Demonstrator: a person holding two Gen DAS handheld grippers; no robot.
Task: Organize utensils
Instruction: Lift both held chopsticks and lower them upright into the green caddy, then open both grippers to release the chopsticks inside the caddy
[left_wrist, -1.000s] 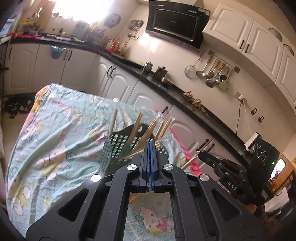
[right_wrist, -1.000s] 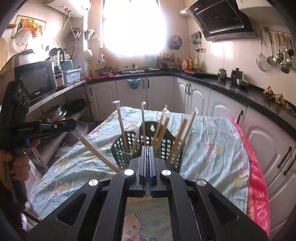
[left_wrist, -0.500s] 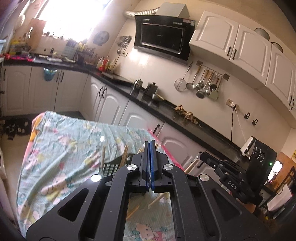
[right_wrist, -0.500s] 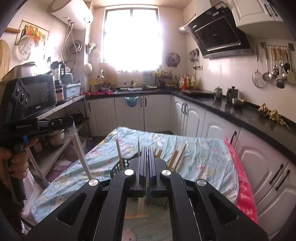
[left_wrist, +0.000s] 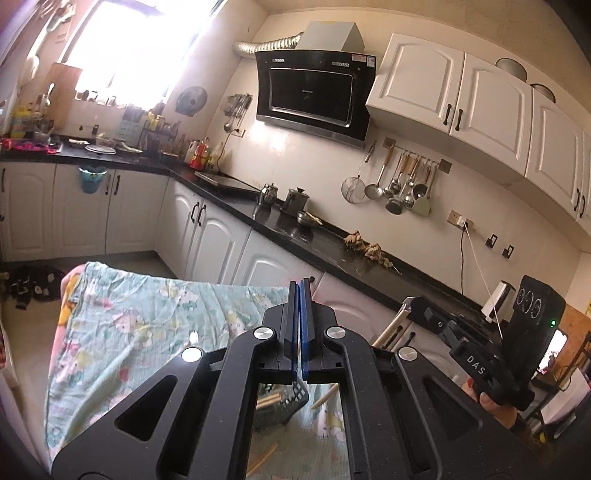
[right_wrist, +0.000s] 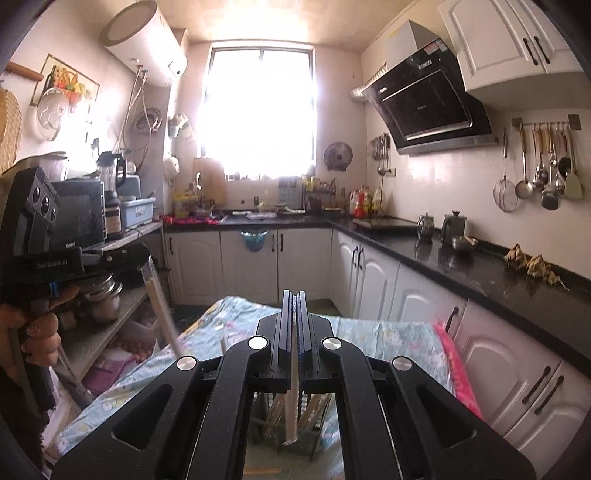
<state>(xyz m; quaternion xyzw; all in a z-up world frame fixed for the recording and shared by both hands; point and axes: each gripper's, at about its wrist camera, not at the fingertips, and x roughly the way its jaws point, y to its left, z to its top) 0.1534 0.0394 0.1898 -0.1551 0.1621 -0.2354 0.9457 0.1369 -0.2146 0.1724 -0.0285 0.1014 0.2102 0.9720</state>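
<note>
both hand-held grippers are up above the cloth-covered worktop (right_wrist: 399, 332), each pinching one chopstick: the right hand-held gripper (right_wrist: 294, 325) has its jaws pressed together on a pale chopstick (right_wrist: 291, 406) that hangs down between them, and the left hand-held gripper (left_wrist: 299, 317) is clamped the same way on a chopstick (right_wrist: 162, 314) that slants down from its tip. below them the dark slotted basket (right_wrist: 314, 443) sits on the cloth with more chopsticks (right_wrist: 273, 413) standing in it.
</note>
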